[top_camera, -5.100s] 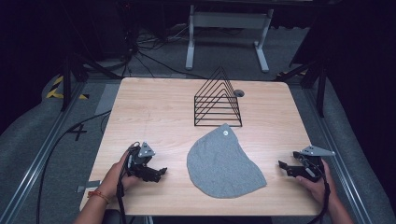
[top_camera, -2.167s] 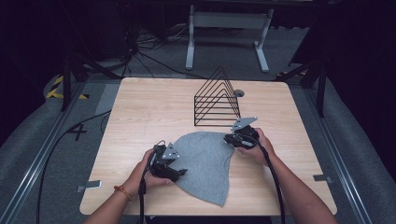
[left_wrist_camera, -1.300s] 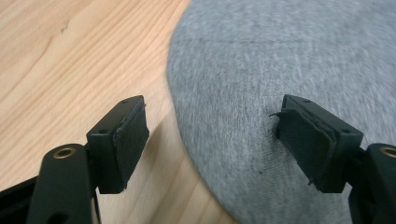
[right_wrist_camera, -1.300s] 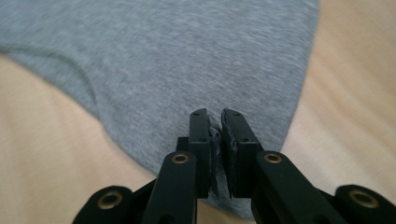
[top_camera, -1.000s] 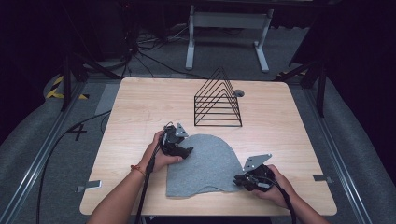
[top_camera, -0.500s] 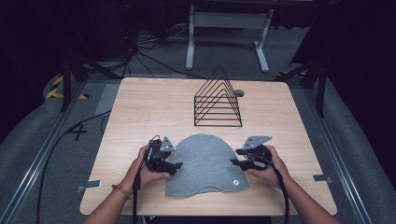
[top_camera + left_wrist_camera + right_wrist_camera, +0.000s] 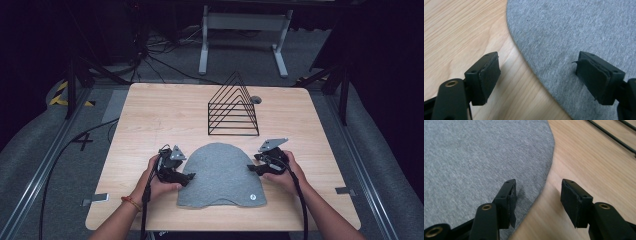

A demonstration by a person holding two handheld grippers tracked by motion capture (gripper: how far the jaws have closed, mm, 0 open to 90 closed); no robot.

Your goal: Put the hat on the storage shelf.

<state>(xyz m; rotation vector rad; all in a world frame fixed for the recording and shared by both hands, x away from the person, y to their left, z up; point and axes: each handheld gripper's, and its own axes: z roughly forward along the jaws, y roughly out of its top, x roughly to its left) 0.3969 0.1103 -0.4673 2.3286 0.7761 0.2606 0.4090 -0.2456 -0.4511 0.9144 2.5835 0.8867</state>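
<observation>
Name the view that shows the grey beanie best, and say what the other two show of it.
The high view: the whole grey beanie lies flat on the table, dome toward the wire rack, between the left gripper and the right gripper. The left gripper view shows one curved edge between open jaws; the right gripper view shows the other.

Since five seconds ago we see the grey cloth (image 7: 221,175) turned from a slanted teardrop into a dome with its straight edge toward the person and its small white tag near the right front corner. The left gripper (image 7: 186,177) has come in from the table's left to the cloth's left edge, jaws apart astride it. The right gripper (image 7: 252,167) has come in from the far right to the cloth's right edge, jaws parted
</observation>
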